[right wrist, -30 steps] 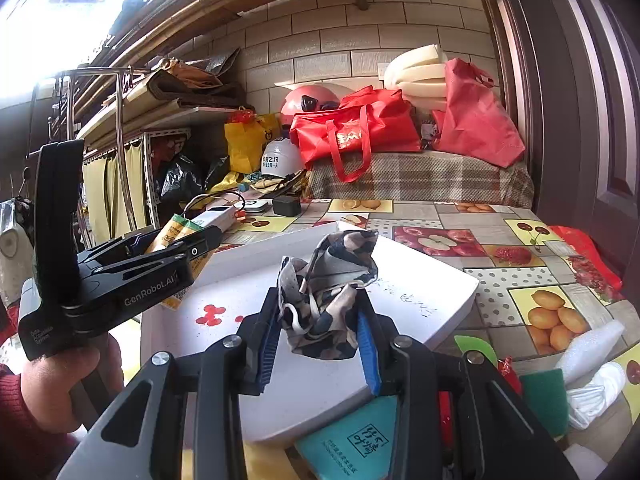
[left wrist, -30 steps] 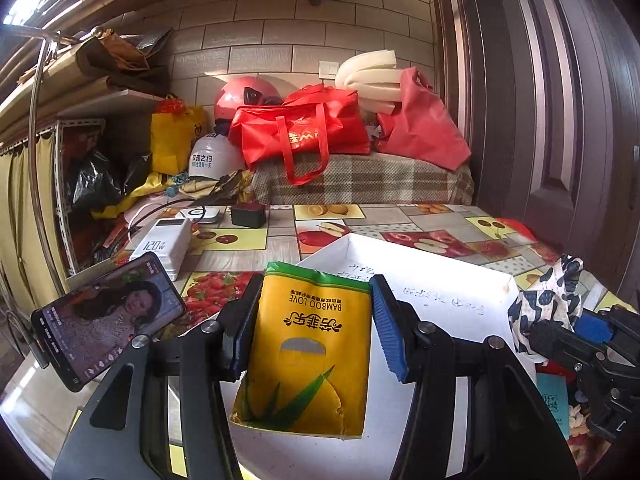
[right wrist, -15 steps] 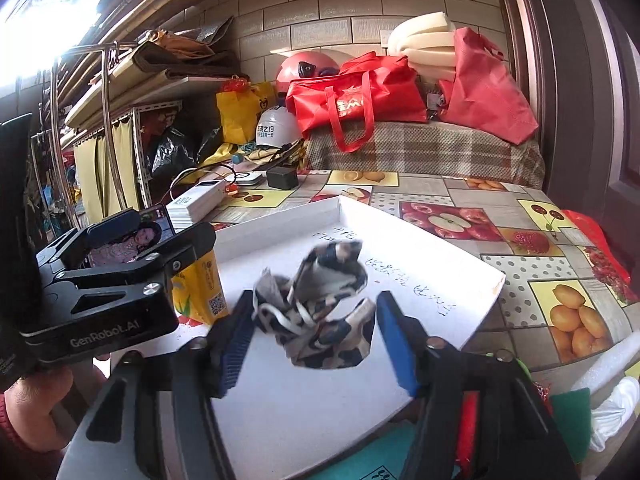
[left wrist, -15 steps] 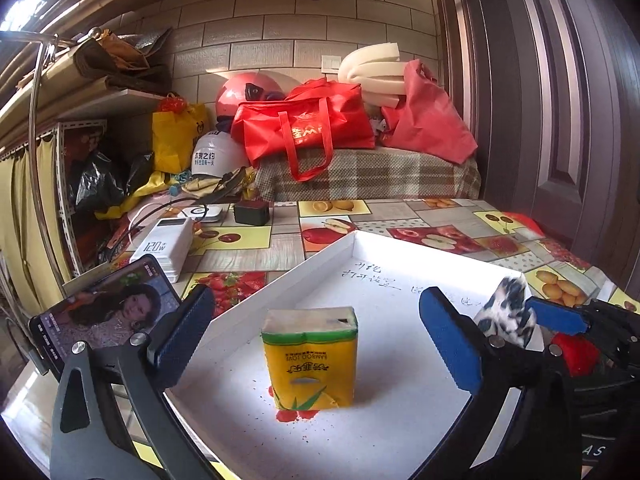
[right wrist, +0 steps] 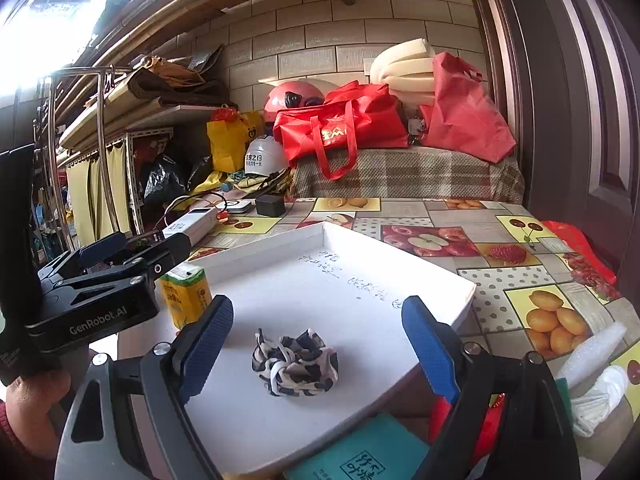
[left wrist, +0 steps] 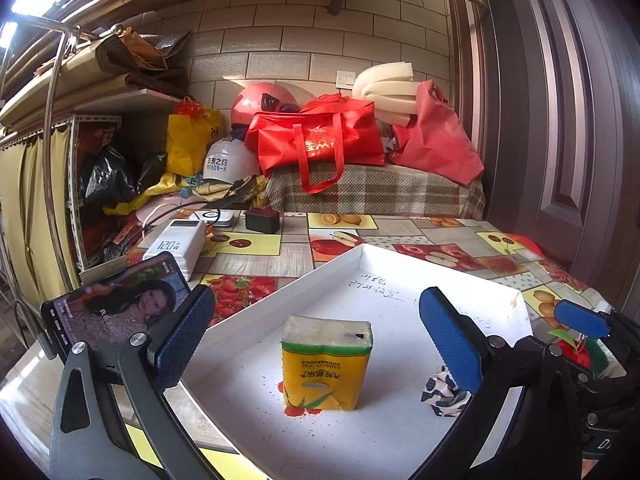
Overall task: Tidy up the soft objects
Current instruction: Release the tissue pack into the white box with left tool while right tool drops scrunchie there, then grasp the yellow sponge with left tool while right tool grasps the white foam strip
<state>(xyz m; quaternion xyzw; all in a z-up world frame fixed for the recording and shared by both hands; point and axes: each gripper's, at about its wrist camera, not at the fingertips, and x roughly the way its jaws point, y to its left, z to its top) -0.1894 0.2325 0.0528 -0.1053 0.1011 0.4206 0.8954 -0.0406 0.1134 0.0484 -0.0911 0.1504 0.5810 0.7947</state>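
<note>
left gripper (left wrist: 316, 344) spread fully wide, ribbed blue pads clear of the yellow tissue pack (left wrist: 326, 362), a soft plastic-wrapped block standing upright in the shallow white tray (left wrist: 400, 280). right gripper (right wrist: 318, 340) jaws opening, nothing pinched; black-and-white patterned scrunchie (right wrist: 295, 362), a crumpled fabric ring, lies flat on the tray floor between its pads, touching neither. pack and scrunchie sit near each other, apart. tray rests on a glossy fruit-print tablecloth (right wrist: 520, 264).

The tissue pack (left wrist: 326, 364) wears glossy yellow plastic film. The scrunchie (right wrist: 295, 362) is soft patterned cloth. The tray (right wrist: 460, 304) looks matt white; the table (right wrist: 500, 236) bears a smooth printed covering.
</note>
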